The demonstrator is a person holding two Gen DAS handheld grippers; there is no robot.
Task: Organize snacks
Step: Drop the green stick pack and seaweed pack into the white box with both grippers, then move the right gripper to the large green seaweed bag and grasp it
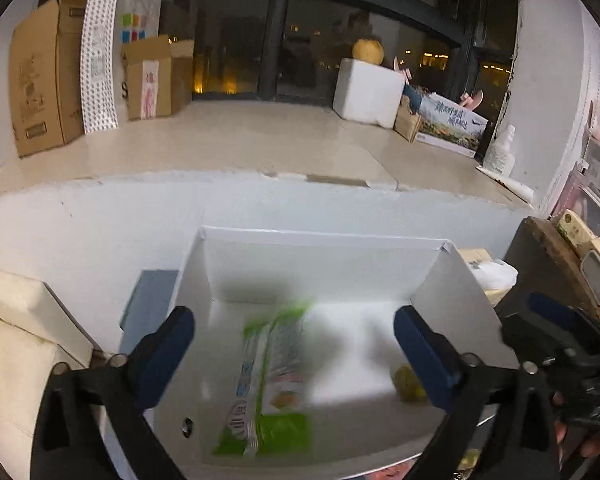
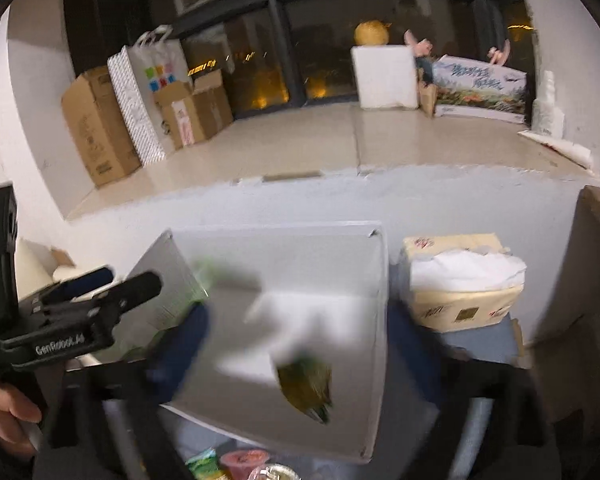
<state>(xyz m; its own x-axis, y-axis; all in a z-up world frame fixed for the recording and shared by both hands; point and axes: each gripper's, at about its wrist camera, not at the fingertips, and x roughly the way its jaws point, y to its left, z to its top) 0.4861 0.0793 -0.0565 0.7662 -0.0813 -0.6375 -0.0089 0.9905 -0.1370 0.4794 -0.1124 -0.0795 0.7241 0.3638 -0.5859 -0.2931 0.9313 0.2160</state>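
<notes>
Dark window behind, both the left gripper [image 1: 294,354] and right gripper [image 2: 296,344] gape empty over the white box [image 1: 324,240], where the green snack packet [image 1: 270,380] at six o'clock looks light, crinkly and slippery, best pinched across its flat middle.

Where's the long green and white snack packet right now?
In the left wrist view, the long green and white snack packet lies inside the open white cardboard box, left of centre on its floor, with a small yellow-green snack to its right.
</notes>
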